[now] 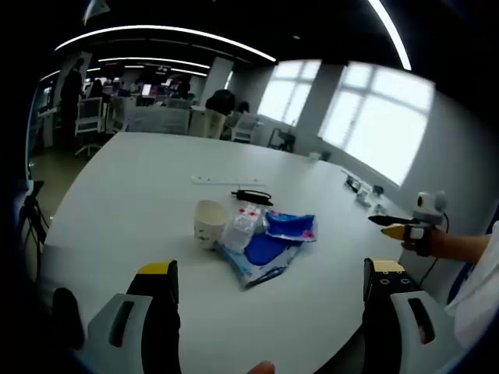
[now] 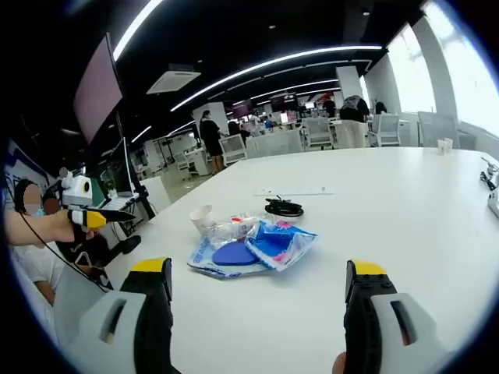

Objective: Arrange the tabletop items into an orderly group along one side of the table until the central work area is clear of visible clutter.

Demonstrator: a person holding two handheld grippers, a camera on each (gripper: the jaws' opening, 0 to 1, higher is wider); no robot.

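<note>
While both hand-held grippers (image 1: 269,284) (image 2: 257,284) hover wide open and empty, crinkly blue packets (image 1: 269,241) and a light paper cup (image 1: 209,222) clutter mid-counter (image 1: 125,187), probably best pinched at their edges.

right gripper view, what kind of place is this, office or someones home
Most likely an open-plan office. A large white table stands in front, rows of desks with white office chairs and monitors fill the background, a big wall screen hangs on one side, and long ceiling light strips run overhead.
</note>
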